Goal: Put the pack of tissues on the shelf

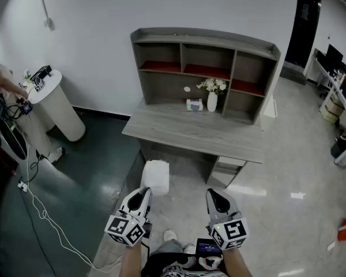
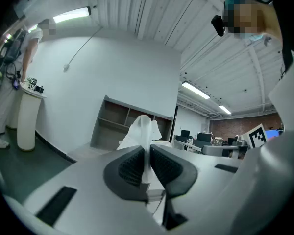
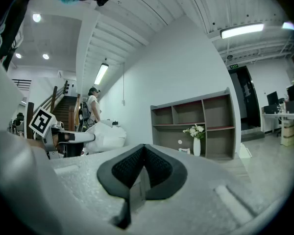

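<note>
The grey table (image 1: 190, 133) stands against the white wall ahead of you, and everything else is placed from it. The shelf (image 1: 206, 68) sits along the table's back edge, with a row of open compartments across its top whose floors are red. Left of the table and well apart from it, a white round stand (image 1: 60, 107) carries some small gear, and a person (image 1: 3, 91) stands just beyond that.

The pack of tissues (image 1: 156, 175) is not on the table. It hangs in the air in front of the table's near edge, over the floor, on your left side. Your left tongs (image 1: 142, 194) have it. In the left gripper view the two pads are pinched nearly together on a thin fold of the white wrapper, and the bulk of the pack sticks out past the tips. Your right tongs (image 1: 214, 195) are beside them, also short of the table's front, with the jaws closed on each other and nothing between them.

On the table, below the shelf's middle compartments, a white vase (image 1: 212, 101) holds pale flowers. A small box (image 1: 194, 104) stands just left of it.
</note>
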`<action>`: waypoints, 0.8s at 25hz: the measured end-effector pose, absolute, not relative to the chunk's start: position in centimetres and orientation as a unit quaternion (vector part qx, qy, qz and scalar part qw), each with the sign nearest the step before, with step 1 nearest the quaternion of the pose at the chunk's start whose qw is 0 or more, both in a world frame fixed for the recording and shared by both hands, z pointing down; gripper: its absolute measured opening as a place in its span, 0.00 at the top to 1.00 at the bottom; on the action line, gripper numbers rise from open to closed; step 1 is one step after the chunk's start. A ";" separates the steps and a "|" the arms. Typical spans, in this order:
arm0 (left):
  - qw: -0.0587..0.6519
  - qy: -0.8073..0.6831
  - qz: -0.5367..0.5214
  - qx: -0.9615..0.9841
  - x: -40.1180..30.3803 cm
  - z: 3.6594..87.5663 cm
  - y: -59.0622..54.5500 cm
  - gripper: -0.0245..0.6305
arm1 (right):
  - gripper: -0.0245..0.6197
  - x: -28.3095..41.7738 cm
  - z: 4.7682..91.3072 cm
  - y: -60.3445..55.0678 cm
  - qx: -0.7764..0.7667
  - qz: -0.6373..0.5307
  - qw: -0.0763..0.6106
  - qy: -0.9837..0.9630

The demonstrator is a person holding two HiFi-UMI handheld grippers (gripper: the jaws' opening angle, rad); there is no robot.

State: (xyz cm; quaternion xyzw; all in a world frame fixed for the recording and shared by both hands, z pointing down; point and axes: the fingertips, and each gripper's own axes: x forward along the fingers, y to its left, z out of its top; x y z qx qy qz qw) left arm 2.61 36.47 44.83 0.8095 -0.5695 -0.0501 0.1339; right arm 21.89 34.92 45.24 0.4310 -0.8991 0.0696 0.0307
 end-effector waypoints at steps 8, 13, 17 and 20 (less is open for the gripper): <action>0.132 -0.576 -0.066 0.804 1.0 44.6 39.1 0.92 | 0.96 20.1 45.2 37.2 0.410 0.079 0.020 -0.908; 0.129 -0.579 -0.073 0.802 0.6 44.0 39.1 0.92 | 0.95 18.9 44.9 37.2 0.390 0.080 0.011 -0.917; 0.130 -0.585 -0.081 0.796 -0.3 44.0 38.1 0.92 | 0.96 18.6 45.1 35.9 0.392 0.081 0.012 -0.916; 0.130 -0.586 -0.088 0.795 -0.9 44.1 36.3 0.92 | 0.95 18.6 45.4 33.6 0.401 0.085 0.009 -0.912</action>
